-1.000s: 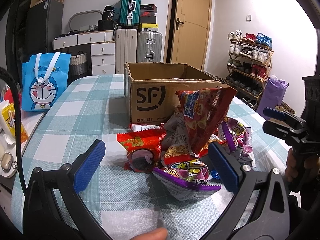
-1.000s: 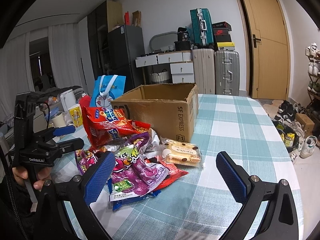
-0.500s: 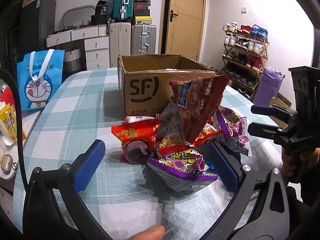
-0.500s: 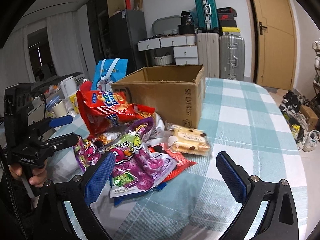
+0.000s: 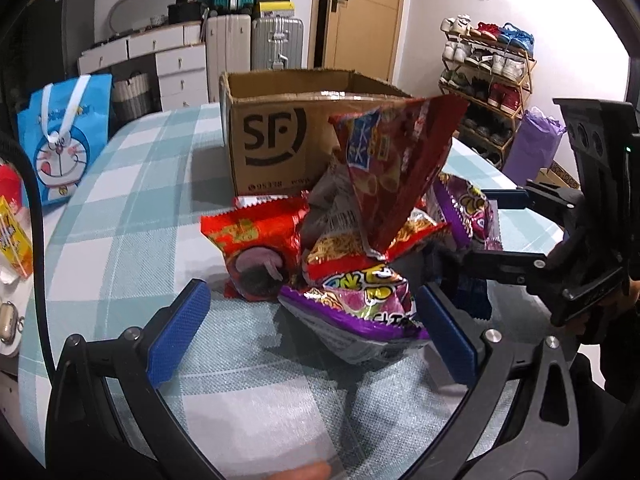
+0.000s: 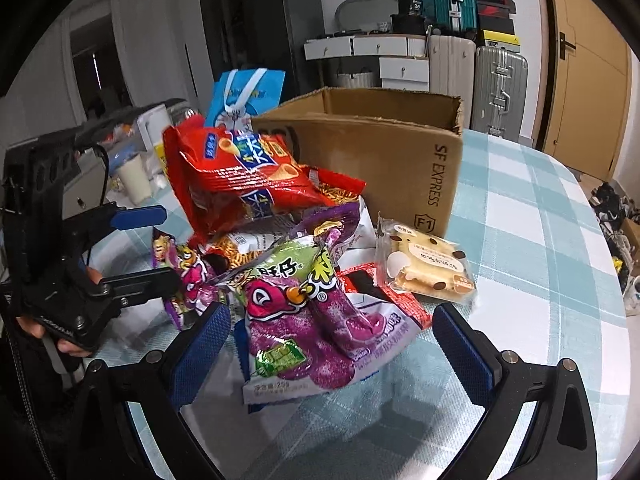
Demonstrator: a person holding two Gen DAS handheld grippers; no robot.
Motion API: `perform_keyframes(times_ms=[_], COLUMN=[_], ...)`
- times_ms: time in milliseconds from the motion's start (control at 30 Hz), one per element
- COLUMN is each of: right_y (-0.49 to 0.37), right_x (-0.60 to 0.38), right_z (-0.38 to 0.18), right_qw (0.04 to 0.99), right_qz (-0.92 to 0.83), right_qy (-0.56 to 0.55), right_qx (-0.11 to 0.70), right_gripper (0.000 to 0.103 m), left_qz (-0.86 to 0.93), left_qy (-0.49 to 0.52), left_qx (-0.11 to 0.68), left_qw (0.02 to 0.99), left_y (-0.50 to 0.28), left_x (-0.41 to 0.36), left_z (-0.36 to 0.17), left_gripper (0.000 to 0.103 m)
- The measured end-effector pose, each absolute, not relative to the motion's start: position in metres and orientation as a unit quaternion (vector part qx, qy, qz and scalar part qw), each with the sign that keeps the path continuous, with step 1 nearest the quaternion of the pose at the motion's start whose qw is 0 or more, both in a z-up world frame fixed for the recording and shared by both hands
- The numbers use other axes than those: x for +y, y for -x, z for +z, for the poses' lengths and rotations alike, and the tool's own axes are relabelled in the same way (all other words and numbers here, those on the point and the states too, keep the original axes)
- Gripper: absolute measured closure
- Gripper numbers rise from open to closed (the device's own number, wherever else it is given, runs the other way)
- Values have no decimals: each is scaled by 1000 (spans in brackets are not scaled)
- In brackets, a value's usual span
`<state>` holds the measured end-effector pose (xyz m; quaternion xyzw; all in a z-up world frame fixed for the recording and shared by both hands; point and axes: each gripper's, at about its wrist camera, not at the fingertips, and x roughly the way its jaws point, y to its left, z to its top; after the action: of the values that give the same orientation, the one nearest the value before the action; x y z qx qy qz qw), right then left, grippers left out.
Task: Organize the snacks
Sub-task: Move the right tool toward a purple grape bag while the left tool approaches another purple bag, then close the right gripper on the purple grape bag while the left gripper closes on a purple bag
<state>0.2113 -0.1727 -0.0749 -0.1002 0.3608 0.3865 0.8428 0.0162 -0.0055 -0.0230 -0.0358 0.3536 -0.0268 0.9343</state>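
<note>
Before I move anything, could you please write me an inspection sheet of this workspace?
Surface: table under a blue-and-white checked cloth.
Job's things: snack pile in front of the open cardboard box; red chip bag on top, purple candy bag nearest, biscuit pack beside.
Clutter: blue cartoon bag.
Grippers: left hand-held gripper open, empty; right hand-held gripper open, empty, at the pile.
Cables: black cable at left edge.
Surroundings: suitcases, drawers, shoe rack, door.

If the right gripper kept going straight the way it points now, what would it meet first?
Most likely the purple candy bag at the near edge of the snack pile, lying between the open jaws of the right gripper. The cardboard box is farther behind; exact depth is unclear.
</note>
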Motion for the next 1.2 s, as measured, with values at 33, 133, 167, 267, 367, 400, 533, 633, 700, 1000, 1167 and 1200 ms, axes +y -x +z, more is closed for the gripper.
perform_keyframes(times_ms=[33,133,167,267,367,400,533,633,700,1000,1167,1200], right_y=[-213,-217,-218,-222,-221,-220,-214,-209,-207,-200,-199,-196], right_x=[-170,-163,-161,-158,-158,-158,-171,-182,-190,-205,-210,-210], right_z=[-76,-78,-78,-80,-80,-81,-78,-76,-75,-68,-64,-63], right_qw=[840,836,835,833,831,832,832,838,842,851,854,855], right_qz=[388,389,388,388,391,390,407,408,408,402,401,402], right_qy=[102,110,112,112,114,115,90,71,58,27,22,21], right_qx=[365,372,375,379,377,377,366,355,349,336,331,328], right_gripper=[0,0,0,4,23,24,34,39,40,40,40,40], left_qz=[-32,-35,-39,-42,-42,-43,-53,-59,-66,-80,-93,-93], left_qy=[37,34,33,30,33,35,38,39,40,81,90,87], left_qx=[357,363,363,364,367,367,369,375,382,400,395,392], left_qw=[933,931,931,930,929,929,927,924,921,910,909,911], left_y=[-18,-20,-20,-21,-23,-23,-23,-25,-28,-40,-40,-38], left_x=[-6,-7,-8,-10,-9,-9,-8,-9,-11,-13,-17,-18], left_z=[-25,-28,-29,-29,-30,-29,-29,-30,-32,-39,-39,-38], left_gripper=[1,1,1,1,1,1,1,1,4,36,60,60])
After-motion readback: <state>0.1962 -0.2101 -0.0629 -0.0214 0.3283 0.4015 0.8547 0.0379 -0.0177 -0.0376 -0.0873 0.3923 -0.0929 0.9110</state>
